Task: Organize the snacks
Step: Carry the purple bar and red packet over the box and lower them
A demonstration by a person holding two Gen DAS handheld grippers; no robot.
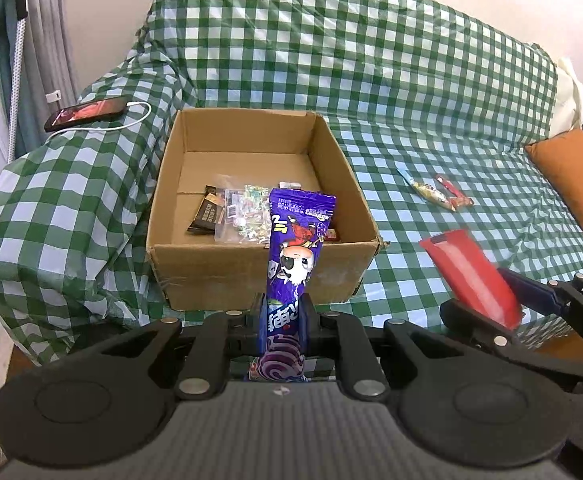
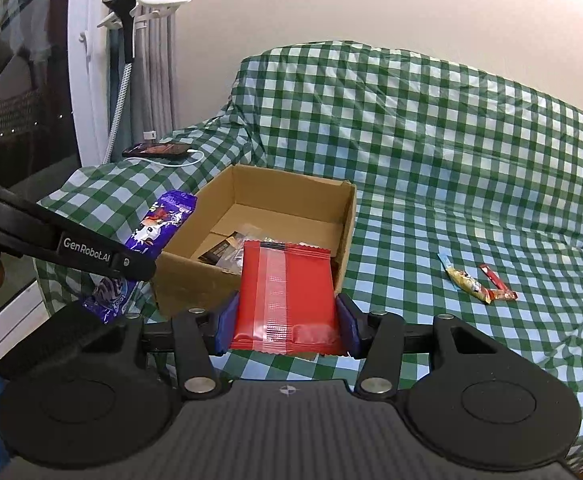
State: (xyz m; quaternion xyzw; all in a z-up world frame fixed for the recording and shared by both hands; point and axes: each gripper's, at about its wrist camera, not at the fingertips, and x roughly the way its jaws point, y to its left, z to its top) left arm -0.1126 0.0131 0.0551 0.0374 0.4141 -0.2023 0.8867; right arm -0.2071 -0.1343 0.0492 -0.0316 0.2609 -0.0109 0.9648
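My left gripper (image 1: pixel 284 312) is shut on a long purple snack packet (image 1: pixel 293 260), which stands upright just in front of the near wall of an open cardboard box (image 1: pixel 259 276). The right gripper (image 2: pixel 287 320) is shut on a flat red snack packet (image 2: pixel 285 292), held before the box's (image 2: pixel 343 216) near right corner. In the left wrist view the red packet (image 1: pixel 467 276) and right gripper show at the right. Several snacks (image 1: pixel 235 212) lie inside the box: a dark bar and a clear bag of sweets. Two small packets (image 2: pixel 475 280) lie loose on the checked cloth.
A green-checked cloth (image 1: pixel 411 80) covers the sofa. A phone (image 1: pixel 85 112) on a white cable rests on the left armrest. An orange cushion (image 1: pixel 571 176) lies at the right. A steamer pole and curtains (image 2: pixel 127 60) stand beyond the armrest.
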